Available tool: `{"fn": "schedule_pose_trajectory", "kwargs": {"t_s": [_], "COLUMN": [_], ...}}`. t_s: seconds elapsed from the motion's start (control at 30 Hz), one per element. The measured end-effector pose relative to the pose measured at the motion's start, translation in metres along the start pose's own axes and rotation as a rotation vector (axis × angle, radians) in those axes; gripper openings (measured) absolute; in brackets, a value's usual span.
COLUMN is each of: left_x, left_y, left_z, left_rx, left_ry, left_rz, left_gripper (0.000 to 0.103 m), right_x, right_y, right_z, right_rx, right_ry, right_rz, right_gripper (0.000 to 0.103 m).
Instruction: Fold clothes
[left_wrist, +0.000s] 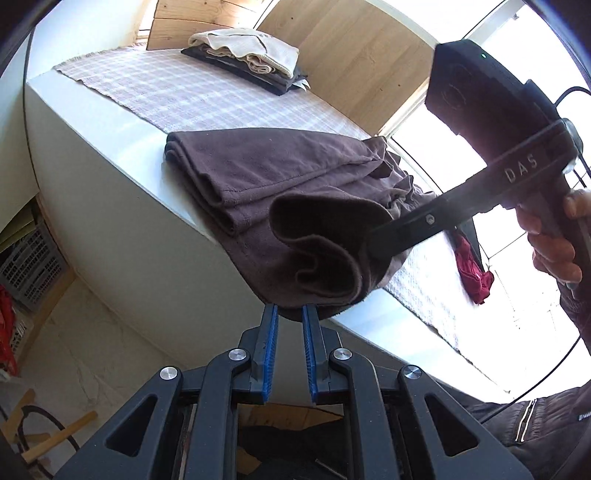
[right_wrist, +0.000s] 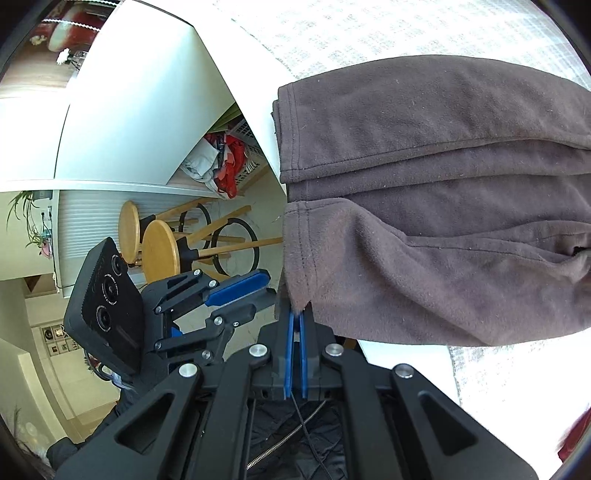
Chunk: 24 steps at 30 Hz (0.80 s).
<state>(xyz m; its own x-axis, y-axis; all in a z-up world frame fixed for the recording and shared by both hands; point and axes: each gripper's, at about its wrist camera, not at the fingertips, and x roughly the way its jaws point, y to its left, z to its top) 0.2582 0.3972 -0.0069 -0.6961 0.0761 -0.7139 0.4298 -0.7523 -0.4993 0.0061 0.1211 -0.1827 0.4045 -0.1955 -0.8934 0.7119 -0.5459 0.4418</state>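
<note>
The brown fleece garment (left_wrist: 280, 184) lies in several layers at the near edge of the white surface (left_wrist: 110, 155), partly on a checked cloth (left_wrist: 192, 96), with one hemmed end hanging over the edge toward the person. In the right wrist view its long axis runs from the hemmed ends at the left away to the right, with the stitched hems stacked one above another. The right hand-held gripper (right_wrist: 297, 314) has its blue pads pressed together on the lowest hem corner, so it has the nearer hold. In the left wrist view a lifted flap curls over that gripper's black finger. The left hand-held gripper (left_wrist: 290, 314) sits just below the overhanging edge with its pads parted by a clear gap, the cloth at their tips but not pinched as far as can be seen. Any coming fold looks to turn on the clamped corner being carried across the garment's length. Farther back on the cloth sits a stack of folded clothes (left_wrist: 251, 59), cream over dark, and a red garment (left_wrist: 472, 269) lies to the right.
</note>
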Motion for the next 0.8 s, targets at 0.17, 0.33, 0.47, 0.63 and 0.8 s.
{"fn": "schedule_pose_trajectory", "kwargs": {"t_s": [0.17, 0.33, 0.47, 0.63, 0.8], "left_x": [-0.015, 0.008, 0.022, 0.030, 0.033], "left_y": [-0.016, -0.022, -0.028, -0.035, -0.032], "left_z": [-0.002, 0.013, 0.017, 0.026, 0.027], "left_rx": [0.072, 0.130, 0.177, 0.221, 0.232], "left_ry": [-0.063, -0.031, -0.011, 0.000, 0.025], "left_rz": [0.042, 0.055, 0.079, 0.076, 0.082], "left_gripper": [0.012, 0.015, 0.015, 0.015, 0.015], "right_x": [0.007, 0.014, 0.023, 0.027, 0.036], "right_y": [0.001, 0.006, 0.011, 0.022, 0.033], "right_z": [0.001, 0.002, 0.001, -0.003, -0.008], "right_rx": [0.010, 0.023, 0.021, -0.067, -0.146], "right_ry": [0.005, 0.018, 0.030, 0.026, 0.029], "right_rz": [-0.003, 0.006, -0.002, -0.109, -0.188], "right_gripper": [0.003, 0.003, 0.003, 0.006, 0.020]}}
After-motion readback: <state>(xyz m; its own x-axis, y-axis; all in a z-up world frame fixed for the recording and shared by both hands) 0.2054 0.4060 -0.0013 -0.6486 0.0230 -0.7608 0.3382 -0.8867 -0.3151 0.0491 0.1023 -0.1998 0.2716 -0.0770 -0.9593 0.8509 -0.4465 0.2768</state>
